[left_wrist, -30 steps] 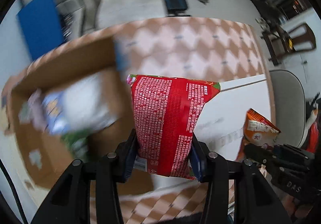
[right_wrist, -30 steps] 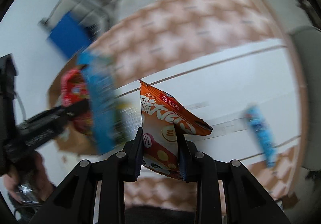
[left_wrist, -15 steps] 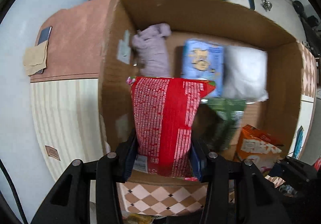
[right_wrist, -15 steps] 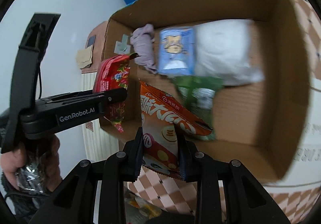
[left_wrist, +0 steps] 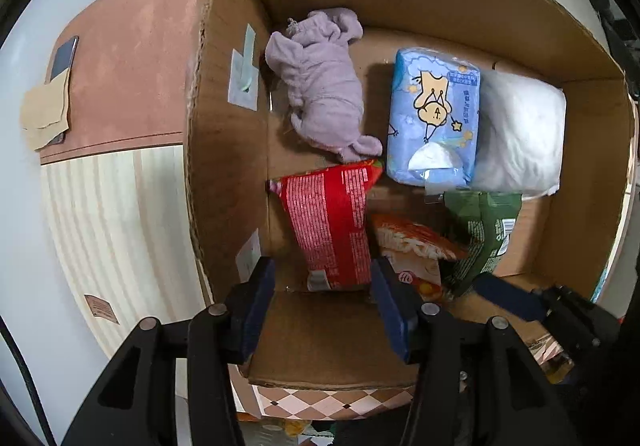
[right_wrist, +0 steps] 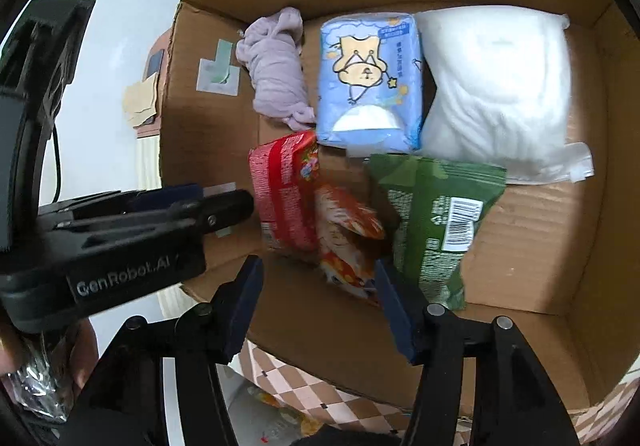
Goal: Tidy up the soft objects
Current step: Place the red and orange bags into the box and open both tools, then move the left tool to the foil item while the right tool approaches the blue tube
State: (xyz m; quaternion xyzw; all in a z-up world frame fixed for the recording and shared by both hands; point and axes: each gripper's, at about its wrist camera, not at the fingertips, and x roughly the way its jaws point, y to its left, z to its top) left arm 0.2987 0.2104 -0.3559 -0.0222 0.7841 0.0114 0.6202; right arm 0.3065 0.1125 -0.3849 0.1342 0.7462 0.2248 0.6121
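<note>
A corrugated cardboard box (left_wrist: pixel 224 150) with raw, frayed rims holds everything. Against its far wall, in the right corner, lies a plump white pillow-like pack in clear film (left_wrist: pixel 520 134); touching its left side is a glossy pale-blue tissue pack with a cartoon bear (left_wrist: pixel 434 118), and left of that a crumpled lilac fleece cloth (left_wrist: pixel 324 86) near the left wall. Nearer the front edge stand three crinkly foil bags: a matte green bag with a barcode (right_wrist: pixel 436 222), a red snack bag (left_wrist: pixel 328 226) by the left wall, and between them a smaller orange snack bag (right_wrist: pixel 344 238), leaning against the red one. The left gripper (left_wrist: pixel 322 306) is spread wide, the red bag standing free just beyond its blue pads. The right gripper (right_wrist: pixel 320 302) is likewise spread, the orange bag loose between its fingertips.
</note>
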